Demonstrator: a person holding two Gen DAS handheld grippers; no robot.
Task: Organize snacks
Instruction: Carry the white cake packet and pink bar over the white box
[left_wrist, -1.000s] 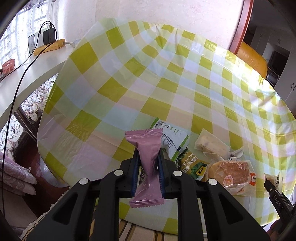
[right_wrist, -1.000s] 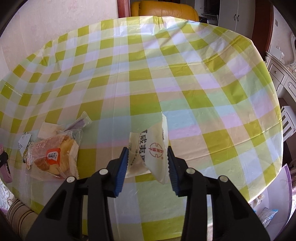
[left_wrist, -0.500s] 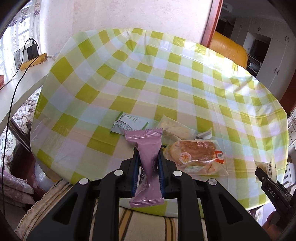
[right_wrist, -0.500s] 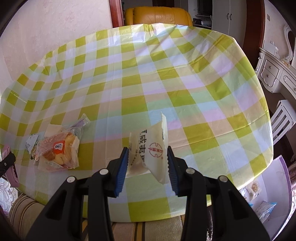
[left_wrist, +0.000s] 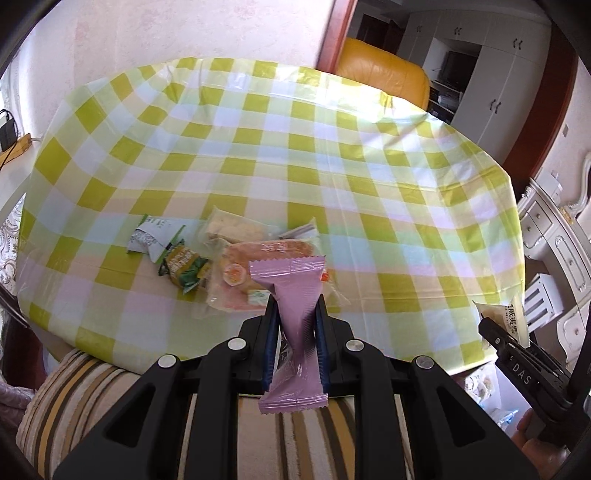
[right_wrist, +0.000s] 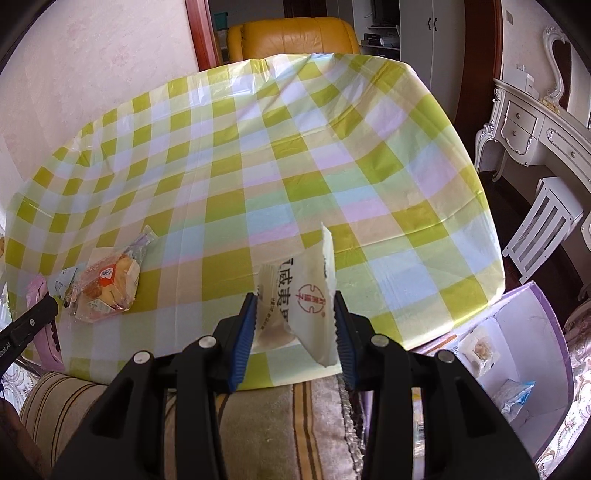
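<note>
My left gripper (left_wrist: 295, 314) is shut on a pink snack packet (left_wrist: 293, 314), held upright above the near table edge. My right gripper (right_wrist: 294, 306) is shut on a white snack packet with red print (right_wrist: 299, 306), also off the table. In the left wrist view the right gripper's tip with the white packet (left_wrist: 506, 321) shows at the far right. On the checked tablecloth (left_wrist: 332, 166) lie a bread packet with an orange label (left_wrist: 255, 273), a green packet (left_wrist: 184, 269), a white-and-green packet (left_wrist: 151, 236) and a pale packet (left_wrist: 232, 225). The bread packet (right_wrist: 107, 288) also shows in the right wrist view.
A purple-rimmed open box (right_wrist: 517, 350) with several packets inside stands low at the right of the table. A striped cushion (right_wrist: 258, 413) lies under both grippers. An orange armchair (right_wrist: 291, 37) sits behind the table, a white dresser (right_wrist: 535, 136) and white stool (right_wrist: 543, 229) at the right.
Both grippers have pulled back from the table and swung to the right with their packets still held. The table now looks farther off and the open box has come into the right wrist view.
</note>
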